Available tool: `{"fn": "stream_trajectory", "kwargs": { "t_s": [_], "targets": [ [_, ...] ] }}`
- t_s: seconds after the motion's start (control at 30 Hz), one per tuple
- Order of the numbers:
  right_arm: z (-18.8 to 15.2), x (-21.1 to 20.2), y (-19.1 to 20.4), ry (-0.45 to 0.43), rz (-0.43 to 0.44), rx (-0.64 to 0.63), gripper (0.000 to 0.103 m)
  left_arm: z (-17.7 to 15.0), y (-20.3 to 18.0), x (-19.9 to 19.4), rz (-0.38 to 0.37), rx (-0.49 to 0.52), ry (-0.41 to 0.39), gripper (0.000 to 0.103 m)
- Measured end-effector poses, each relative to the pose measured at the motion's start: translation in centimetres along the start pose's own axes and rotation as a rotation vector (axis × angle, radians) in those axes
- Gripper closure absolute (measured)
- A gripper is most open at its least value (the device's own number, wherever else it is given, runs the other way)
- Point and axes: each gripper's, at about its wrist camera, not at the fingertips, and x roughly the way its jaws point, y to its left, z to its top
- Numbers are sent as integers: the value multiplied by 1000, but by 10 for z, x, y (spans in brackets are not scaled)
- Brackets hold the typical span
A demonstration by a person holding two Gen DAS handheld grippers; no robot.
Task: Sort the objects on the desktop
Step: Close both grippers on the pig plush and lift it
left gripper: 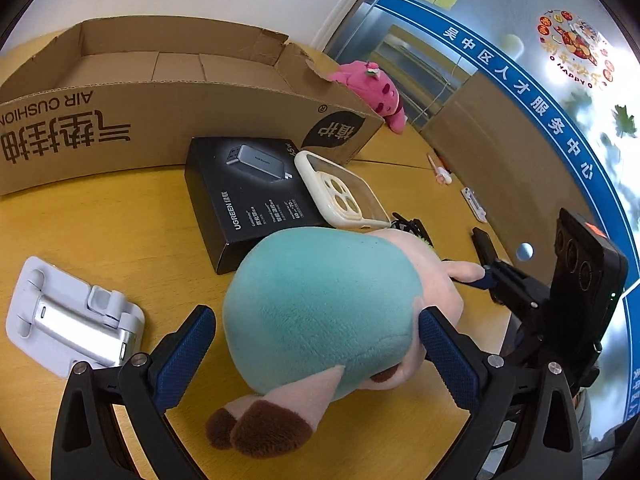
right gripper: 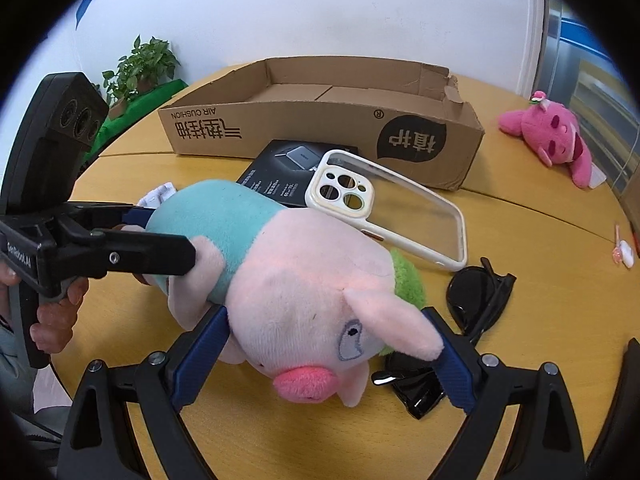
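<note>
A pig plush (right gripper: 304, 280) with a teal body (left gripper: 320, 304) lies on the yellow table between both grippers. My left gripper (left gripper: 316, 320) straddles the teal rear end with its jaws wide. Its right finger (left gripper: 440, 344) touches the plush, and a thin gap shows beside the left finger (left gripper: 192, 344). In the right wrist view the left gripper (right gripper: 168, 236) reaches in from the left. My right gripper (right gripper: 326, 314) is open around the pink head, with a finger (right gripper: 208, 340) against each side. In the left wrist view the right gripper (left gripper: 486, 266) touches an ear.
An open cardboard box (right gripper: 320, 128) stands at the back. In front of it lie a black UGREEN box (left gripper: 248, 196) and a clear phone case (right gripper: 392, 208). Black sunglasses (right gripper: 476, 296) lie right of the head. A pink plush (right gripper: 556, 140) lies far right, a white stand (left gripper: 68, 316) left.
</note>
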Motion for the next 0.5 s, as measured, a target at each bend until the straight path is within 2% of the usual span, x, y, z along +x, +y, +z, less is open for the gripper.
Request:
{"fn": "stream_trajectory", "kwargs": {
  "t_s": [0.1,0.2,0.27,0.33,0.4,0.5],
  "targets": [
    [-2,8,-5,14,42,10,8,-4,-4,6,-5,-11,9,1],
    [-4,9,-4,-12,49,-16,9,-8,-12,12,43,-4,14,1],
    [-4,10,-4,-27,60,-22,13,-10,-16,14,78,-10,8,4],
    [-3,9,-1,-37,63,-48,24,-10,-18,9,88,-39,-3,12],
    [2,5,3,-34,69,-76,30,-9,-26,-5,126,-18,-35,15],
    [14,-10,13,-79,80,-118,31,-3,-35,-37,135,17,-120,17]
  ]
}}
